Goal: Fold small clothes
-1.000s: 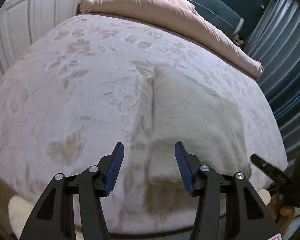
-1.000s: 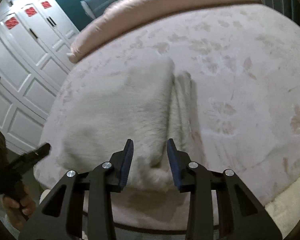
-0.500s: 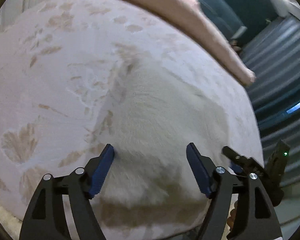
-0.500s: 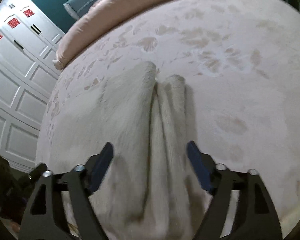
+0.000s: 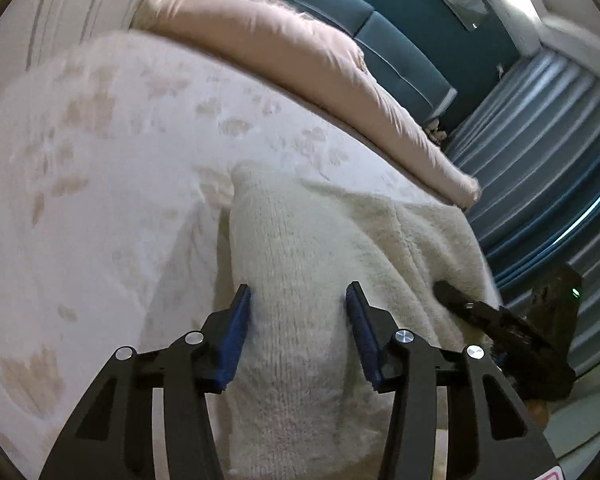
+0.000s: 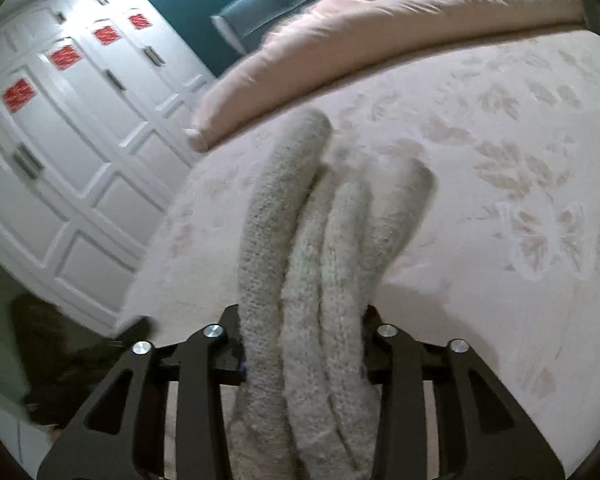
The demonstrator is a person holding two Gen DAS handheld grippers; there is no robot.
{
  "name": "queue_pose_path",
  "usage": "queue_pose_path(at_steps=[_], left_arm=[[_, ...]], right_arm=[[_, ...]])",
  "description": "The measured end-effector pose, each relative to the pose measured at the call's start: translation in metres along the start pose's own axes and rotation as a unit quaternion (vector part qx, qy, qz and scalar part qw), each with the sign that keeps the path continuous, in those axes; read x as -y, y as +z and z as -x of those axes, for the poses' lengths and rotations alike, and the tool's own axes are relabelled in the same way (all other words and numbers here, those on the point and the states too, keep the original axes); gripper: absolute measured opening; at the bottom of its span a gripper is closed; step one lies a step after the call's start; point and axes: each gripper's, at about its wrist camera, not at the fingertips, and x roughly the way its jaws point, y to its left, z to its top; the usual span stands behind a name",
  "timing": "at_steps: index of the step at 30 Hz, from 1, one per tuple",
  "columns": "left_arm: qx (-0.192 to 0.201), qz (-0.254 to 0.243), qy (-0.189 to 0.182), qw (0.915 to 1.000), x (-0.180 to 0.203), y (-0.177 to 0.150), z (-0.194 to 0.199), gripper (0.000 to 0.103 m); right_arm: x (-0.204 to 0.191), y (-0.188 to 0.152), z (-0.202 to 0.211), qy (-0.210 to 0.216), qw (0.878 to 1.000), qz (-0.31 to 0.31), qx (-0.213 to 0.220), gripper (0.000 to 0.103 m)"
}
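Observation:
A cream knitted garment (image 5: pixel 300 264) lies on the bed near its front edge, folded into thick layers. My left gripper (image 5: pixel 298 304) has its blue-padded jaws on either side of a bunched fold of it and is closed on the fabric. In the right wrist view the garment (image 6: pixel 304 280) stands between the jaws as several rolled folds, lifted off the bed. My right gripper (image 6: pixel 302 320) is shut on those folds; its fingertips are hidden by the knit. The right gripper also shows in the left wrist view (image 5: pixel 500 316).
The bed (image 5: pixel 100 200) has a pale cover with a leaf pattern. A pink rolled duvet (image 5: pixel 300 60) lies along the far side before a teal headboard (image 5: pixel 400 40). White wardrobe doors (image 6: pixel 80 140) stand at left, blue curtains (image 5: pixel 560 160) at right.
Both grippers moved onto the garment's near edge and closed from wide open onto its folds. The right one has lifted the bunched fabric; the views tilted up.

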Motion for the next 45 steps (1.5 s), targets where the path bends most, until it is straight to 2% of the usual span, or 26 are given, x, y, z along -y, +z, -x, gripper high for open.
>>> queue_pose_path(at_steps=[3,4,5,7,10,12,14,15,16,18,20,22,27,29,31,32,34,38,45], left_arm=[[-0.044,-0.026,0.067,0.9964,-0.007,-0.008,-0.034,0.045],[-0.056,-0.020,0.070,0.9958,-0.011,-0.012,-0.039,0.046],[-0.052,-0.013,0.066,0.9964,-0.010,-0.014,-0.034,0.046],[-0.039,-0.020,0.081,0.9957,-0.004,-0.019,-0.016,0.044],[-0.024,-0.036,0.090,0.9950,0.009,-0.027,0.004,0.044],[-0.045,-0.058,0.107,0.9915,0.019,-0.036,0.000,0.044],[-0.072,-0.065,0.135,0.9861,0.018,-0.042,-0.014,0.045],[-0.086,-0.067,0.144,0.9836,0.015,-0.047,-0.021,0.050],[-0.099,-0.065,0.154,0.9810,0.010,-0.054,-0.026,0.051],[-0.113,-0.069,0.163,0.9777,0.003,-0.062,-0.032,0.053],[-0.106,-0.091,0.181,0.9736,0.003,-0.070,-0.029,0.056],[-0.100,-0.108,0.197,0.9694,0.009,-0.074,-0.026,0.056],[-0.087,-0.116,0.207,0.9676,0.028,-0.084,-0.007,0.054],[-0.088,-0.118,0.207,0.9672,0.032,-0.095,-0.002,0.058],[-0.086,-0.121,0.216,0.9651,0.036,-0.109,0.002,0.068],[-0.085,-0.123,0.219,0.9643,0.037,-0.114,0.003,0.069],[-0.084,-0.124,0.228,0.9621,0.039,-0.126,0.004,0.072],[-0.086,-0.120,0.240,0.9594,0.037,-0.144,0.003,0.073],[-0.079,-0.102,0.251,0.9593,0.030,-0.162,-0.001,0.077]], right_arm=[[0.054,-0.009,-0.053,-0.099,0.991,-0.057,-0.072,0.048],[0.059,-0.010,-0.047,-0.085,0.992,-0.075,-0.058,0.047],[0.059,-0.011,-0.035,-0.077,0.992,-0.090,-0.044,0.046],[0.037,-0.011,0.000,-0.118,0.991,-0.059,-0.005,0.044],[-0.007,-0.028,0.038,-0.129,0.991,0.020,0.024,0.044],[-0.027,-0.042,0.037,-0.137,0.988,0.066,0.012,0.043],[-0.032,-0.064,0.014,-0.199,0.972,0.126,-0.019,0.042],[-0.021,-0.072,0.001,-0.232,0.963,0.129,-0.038,0.042],[-0.007,-0.076,-0.003,-0.235,0.964,0.115,-0.047,0.045],[0.019,-0.080,0.005,-0.196,0.979,0.047,-0.040,0.051],[0.023,-0.077,0.016,-0.190,0.981,0.020,-0.040,0.053],[0.019,-0.076,0.026,-0.202,0.979,0.012,-0.037,0.053],[-0.007,-0.100,0.049,-0.232,0.971,0.045,-0.028,0.053],[-0.017,-0.114,0.056,-0.232,0.970,0.059,-0.029,0.053],[-0.023,-0.132,0.060,-0.234,0.969,0.069,-0.034,0.054],[-0.022,-0.137,0.056,-0.233,0.969,0.069,-0.038,0.054],[-0.020,-0.153,0.057,-0.240,0.968,0.061,-0.044,0.056],[-0.018,-0.178,0.055,-0.262,0.962,0.063,-0.042,0.064],[-0.019,-0.198,0.054,-0.273,0.958,0.084,-0.014,0.074]])
